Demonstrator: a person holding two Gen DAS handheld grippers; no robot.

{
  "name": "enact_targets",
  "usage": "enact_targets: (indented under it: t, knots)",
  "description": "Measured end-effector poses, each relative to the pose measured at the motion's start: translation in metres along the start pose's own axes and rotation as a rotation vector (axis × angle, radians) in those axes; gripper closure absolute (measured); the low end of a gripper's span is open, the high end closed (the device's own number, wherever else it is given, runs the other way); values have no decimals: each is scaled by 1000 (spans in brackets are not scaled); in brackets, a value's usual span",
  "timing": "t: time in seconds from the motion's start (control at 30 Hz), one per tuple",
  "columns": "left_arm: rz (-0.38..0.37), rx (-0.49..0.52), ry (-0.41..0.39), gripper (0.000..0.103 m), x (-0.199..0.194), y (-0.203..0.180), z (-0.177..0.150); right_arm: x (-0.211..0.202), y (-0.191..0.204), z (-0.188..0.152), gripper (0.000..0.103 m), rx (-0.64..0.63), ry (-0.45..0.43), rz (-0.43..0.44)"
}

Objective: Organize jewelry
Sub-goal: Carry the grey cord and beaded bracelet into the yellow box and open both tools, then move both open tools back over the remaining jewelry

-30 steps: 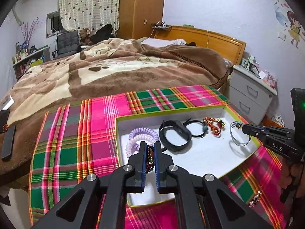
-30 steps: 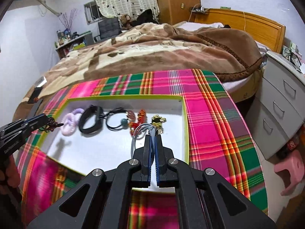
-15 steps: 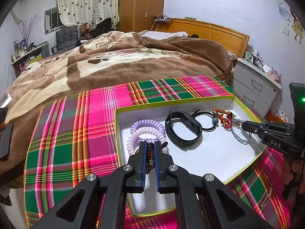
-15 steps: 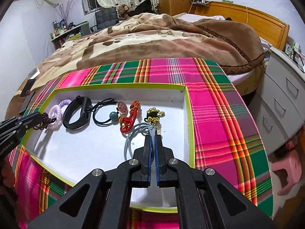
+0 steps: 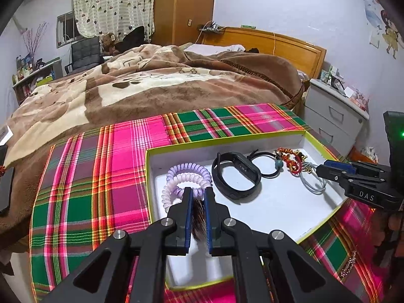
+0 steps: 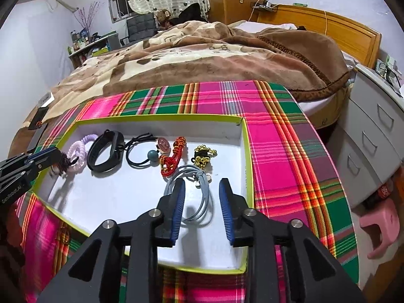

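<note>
The right gripper [image 6: 202, 197] stood wide open over the grey cord bracelet [image 6: 194, 197], its jaws having just been opening; the loop lay loose on the floor of the shallow white tray [image 6: 242, 151], near the tray's right wall. The left gripper [image 5: 196, 212], its jaws also just opening a little, had a dark beaded bracelet [image 5: 198, 217] between its pads, blurred as if slipping free; whether the pads pressed on it I could not tell.

The beads could drop on the lilac coil hair tie [image 5: 185, 176] just beyond them in the tray's left end and tangle there. The thin cord could snag on a ribbed blue pad as the right gripper lifts.

The tray looked like stiff card with a lime rim. Mid-tray lay a smooth black fitness band [image 6: 106, 151], a glossy red knotted cord [image 6: 174, 156] and a lumpy gold-beaded piece [image 6: 203, 155].
</note>
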State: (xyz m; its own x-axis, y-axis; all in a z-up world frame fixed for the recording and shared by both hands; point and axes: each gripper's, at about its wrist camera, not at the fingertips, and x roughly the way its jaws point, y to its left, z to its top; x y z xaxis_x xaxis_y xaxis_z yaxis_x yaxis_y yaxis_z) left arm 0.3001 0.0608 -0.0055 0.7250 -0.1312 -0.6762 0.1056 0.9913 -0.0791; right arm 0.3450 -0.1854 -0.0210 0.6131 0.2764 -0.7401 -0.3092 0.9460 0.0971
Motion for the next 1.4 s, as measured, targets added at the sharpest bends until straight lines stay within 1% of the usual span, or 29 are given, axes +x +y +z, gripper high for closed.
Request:
enact_targets:
  t: [0.13, 0.27, 0.4, 0.47, 0.67, 0.83, 0.97, 1.17, 1.4]
  knots:
    - [-1, 4, -26, 87, -12, -4, -3, -10, 4, -1, 74, -6, -19, 6]
    - [12, 5, -43, 87, -25, -7, -7, -24, 7, -5, 73, -10, -41, 16]
    - [12, -12, -72, 87, -46, -10, -14, -45, 10, -13, 73, -16, -72, 27]
    - [15, -16, -90, 87, -60, -13, -19, -57, 13, -21, 73, -20, -89, 32]
    - [13, -27, -111, 87, -93, -26, -42, -93, 22, -45, 73, -27, -130, 54]
    - [0, -33, -118, 87, -116, -37, -65, -120, 30, -70, 73, -30, -154, 81]
    - [-13, -47, -109, 87, -131, -45, -85, -135, 34, -90, 73, -25, -160, 99]
    - [-18, -36, -96, 87, -148, -58, -110, -149, 35, -115, 72, -8, -148, 116]
    - [-23, -32, -103, 87, -167, -68, -128, -163, 35, -136, 69, -6, -146, 109]
